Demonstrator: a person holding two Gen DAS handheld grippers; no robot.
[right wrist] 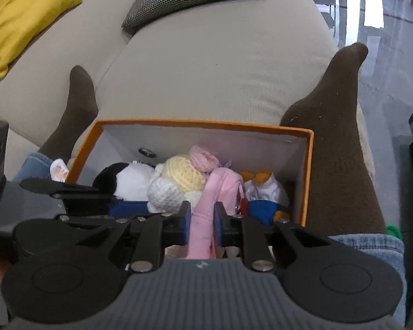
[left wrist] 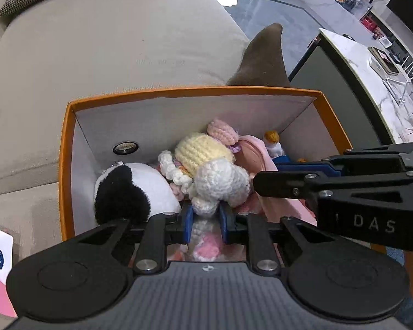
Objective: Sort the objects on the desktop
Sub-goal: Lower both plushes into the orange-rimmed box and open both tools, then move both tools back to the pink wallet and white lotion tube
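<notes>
1. Crocheted yarn, white and pink, is being pinched in the left wrist view: the left gripper is being held nearly closed on a crochet doll, whose lower part is being squeezed between the blue pads. The doll is lying inside the orange box, which is resting on a beige sofa. One panda plush is being seen at the box's left, touching the doll; one pink fabric item is lying to the right, and one small duck figure is standing behind it. The other tool is being seen crossing in from the right edge.

2. In the right wrist view, the right gripper is being held narrowly closed on the pink fabric item (a soft pouch or garment, hard to tell which), inside the same orange box. Counted here: one panda plush, one crochet doll, one duck figure in white and blue, two socked feet, two cushions (one yellow, one houndstooth).

3. Judged risks: both tools are being worked close together in one crowded box, so a collision of linkages is likely if both are lifted at once. The doll's loose yarn parts are lying tangled against the pink item and the panda, so a neighbour may be dragged out with either grasp. The doll is being held only by a narrow lower part, so slipping or stretching is possible. The light box may be tipped or shifted on the soft sofa.
</notes>
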